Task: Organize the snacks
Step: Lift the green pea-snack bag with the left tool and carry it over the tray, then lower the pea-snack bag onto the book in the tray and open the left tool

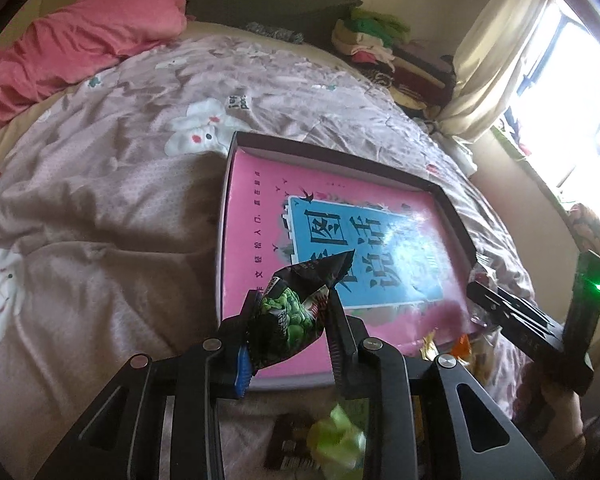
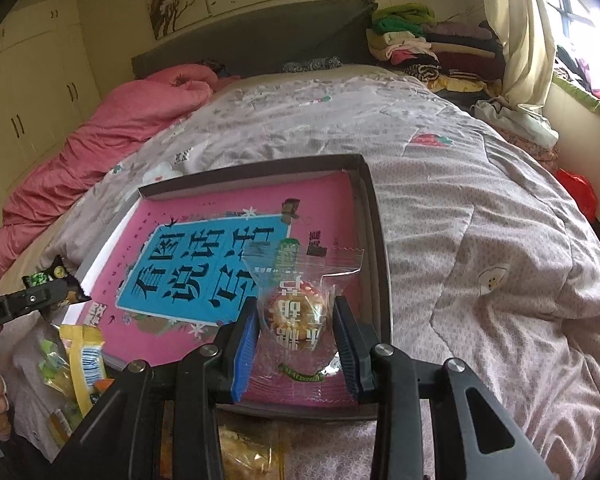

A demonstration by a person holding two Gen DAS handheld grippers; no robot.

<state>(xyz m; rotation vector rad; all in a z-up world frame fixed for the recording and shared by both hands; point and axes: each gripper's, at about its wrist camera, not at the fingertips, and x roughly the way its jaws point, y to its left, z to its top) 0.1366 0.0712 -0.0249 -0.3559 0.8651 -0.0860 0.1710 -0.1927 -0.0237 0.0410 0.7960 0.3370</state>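
A shallow dark-rimmed box (image 1: 340,156) lies on the bed, its floor covered by a pink sheet with a blue label. My left gripper (image 1: 294,304) is shut on a black snack packet (image 1: 296,316) printed with green peas, held above the box's near edge. In the right wrist view the same packet (image 2: 60,276) shows at the far left in the left gripper (image 2: 56,290). My right gripper (image 2: 296,308) is shut on a round pastry in a clear wrapper (image 2: 296,320), held over the near right part of the box (image 2: 376,240).
Loose snacks lie on the quilt near the box's front edge: a green wrapper (image 1: 336,440), a yellow packet (image 2: 86,360) and an orange one (image 1: 460,346). A pink duvet (image 1: 80,48) lies at the far left. Folded clothes (image 2: 420,44) are stacked by the headboard.
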